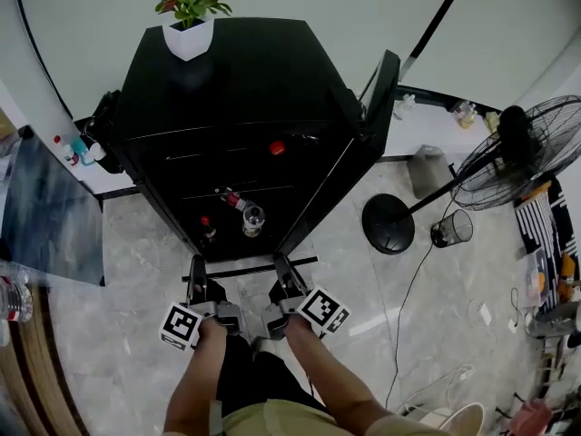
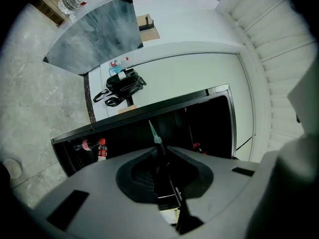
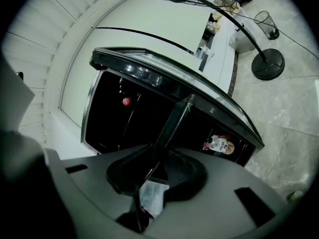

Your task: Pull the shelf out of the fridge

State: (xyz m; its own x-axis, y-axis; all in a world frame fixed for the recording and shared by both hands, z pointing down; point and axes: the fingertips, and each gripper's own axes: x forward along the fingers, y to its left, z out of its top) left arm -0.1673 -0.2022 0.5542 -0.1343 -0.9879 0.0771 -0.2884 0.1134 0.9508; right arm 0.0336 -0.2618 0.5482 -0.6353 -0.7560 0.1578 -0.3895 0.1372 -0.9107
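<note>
Gripping both ends. L gripper (image 2: 160,156) has its jaws closed on a thin pane edge, greenish at the tip, which reads as the glass shelf (image 1: 250,270). R gripper (image 3: 158,158) does likewise: jaws pinched on a dark strip of the same shelf, which runs up and away from the pads toward the fridge (image 1: 245,98). Neither gripper is empty.

Key relation, head view: shelf shows as a thin dark bar running L–R, crossing right at both sets of jaw tips, w/ one gripper near each end. Long axis lies across the fridge front, roughly square to the way the jaws point. Bar is slightly skewed, R end a bit nearer the cabinet. Both hands are about equally near; neither leads.

Shelf sits low, at the foot of the fridge opening, betw. cabinet and legs (image 1: 250,375). It looks outside the cabinet or nearly so. Can't tell if the rear edge is clear, since the pane is see-through and only the trim reads. Can't tell flat vs tipped either.

Outward: fridge door (image 1: 372,116) stands open on the R side, near the R gripper. Bottles (image 1: 207,229) sit low inside, ahead of the jaws and apart from the held shelf. Flower pot (image 1: 189,36) on top. Standing fan (image 1: 531,148) well off to R.

Judgement: next pull goes straight back toward the body, both ends together, w/ bar kept parallel to the fridge front so the R end doesn't catch the door.
</note>
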